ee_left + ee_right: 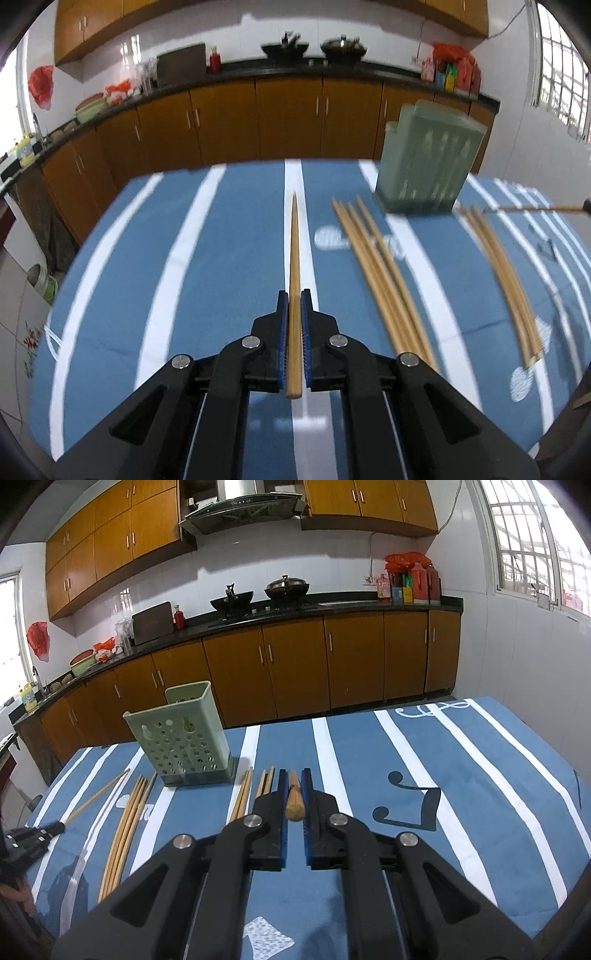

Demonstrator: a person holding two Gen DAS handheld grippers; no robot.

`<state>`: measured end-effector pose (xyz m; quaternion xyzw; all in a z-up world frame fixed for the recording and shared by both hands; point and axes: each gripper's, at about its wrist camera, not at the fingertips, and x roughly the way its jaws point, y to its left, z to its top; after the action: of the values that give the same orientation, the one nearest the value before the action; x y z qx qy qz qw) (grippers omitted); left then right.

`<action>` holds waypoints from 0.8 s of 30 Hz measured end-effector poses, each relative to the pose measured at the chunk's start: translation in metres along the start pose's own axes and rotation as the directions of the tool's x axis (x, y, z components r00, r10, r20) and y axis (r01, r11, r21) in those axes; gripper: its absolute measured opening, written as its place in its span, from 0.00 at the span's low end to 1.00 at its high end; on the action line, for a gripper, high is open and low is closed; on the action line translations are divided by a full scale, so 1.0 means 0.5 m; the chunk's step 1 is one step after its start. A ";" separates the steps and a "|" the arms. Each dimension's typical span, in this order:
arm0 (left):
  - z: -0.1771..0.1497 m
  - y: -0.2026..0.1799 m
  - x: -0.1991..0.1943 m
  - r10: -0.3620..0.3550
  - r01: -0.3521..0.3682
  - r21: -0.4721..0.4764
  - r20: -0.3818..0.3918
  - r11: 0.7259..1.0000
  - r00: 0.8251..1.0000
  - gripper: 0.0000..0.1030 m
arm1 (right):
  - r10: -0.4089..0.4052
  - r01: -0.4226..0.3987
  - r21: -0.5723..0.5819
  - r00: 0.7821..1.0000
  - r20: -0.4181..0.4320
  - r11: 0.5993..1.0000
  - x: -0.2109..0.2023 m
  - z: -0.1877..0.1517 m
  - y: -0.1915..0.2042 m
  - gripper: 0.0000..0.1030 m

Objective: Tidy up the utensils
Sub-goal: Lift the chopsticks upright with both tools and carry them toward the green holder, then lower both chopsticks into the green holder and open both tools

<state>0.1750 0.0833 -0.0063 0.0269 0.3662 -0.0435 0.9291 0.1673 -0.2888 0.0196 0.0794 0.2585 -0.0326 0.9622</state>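
My left gripper (294, 295) is shut on a wooden chopstick (294, 258) that points straight ahead above the blue striped cloth. My right gripper (294, 775) is shut on another chopstick (294, 801), seen end-on. A green perforated utensil holder (428, 170) stands upright on the table, ahead and to the right in the left wrist view, and left of centre in the right wrist view (181, 734). Several loose chopsticks (384, 273) lie on the cloth beside it; they also show in the right wrist view (127, 823). The left gripper shows at the left edge there (61, 826).
The table (461, 775) has a blue cloth with white stripes; its far edge faces brown kitchen cabinets (295, 664). More chopsticks (506, 280) lie to the right of the holder. A counter with woks (258, 594) runs along the back wall.
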 end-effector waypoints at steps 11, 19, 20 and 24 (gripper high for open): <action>0.100 0.005 -0.103 -0.008 0.018 -0.045 0.202 0.999 0.979 0.07 | 0.012 -0.011 -0.016 0.998 0.064 1.000 -0.017 0.037 0.008 0.07; 0.160 0.022 -0.114 0.011 0.010 -0.083 0.253 0.996 0.967 0.07 | 0.008 -0.005 -0.029 0.992 0.123 1.000 -0.024 0.084 0.009 0.07; 0.169 0.028 -0.119 0.011 0.014 -0.092 0.262 0.996 0.965 0.06 | 0.012 -0.008 -0.028 0.990 0.142 1.000 -0.031 0.101 0.010 0.07; 0.225 0.041 -0.164 0.008 0.030 -0.109 0.333 0.994 0.943 0.06 | 0.037 -0.032 -0.023 0.973 0.227 0.999 -0.066 0.177 0.015 0.07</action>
<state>0.1934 0.0995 0.1323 -0.0355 0.2061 -0.0320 0.9774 0.1833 -0.2960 0.1128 0.0705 0.1454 -0.0223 0.9866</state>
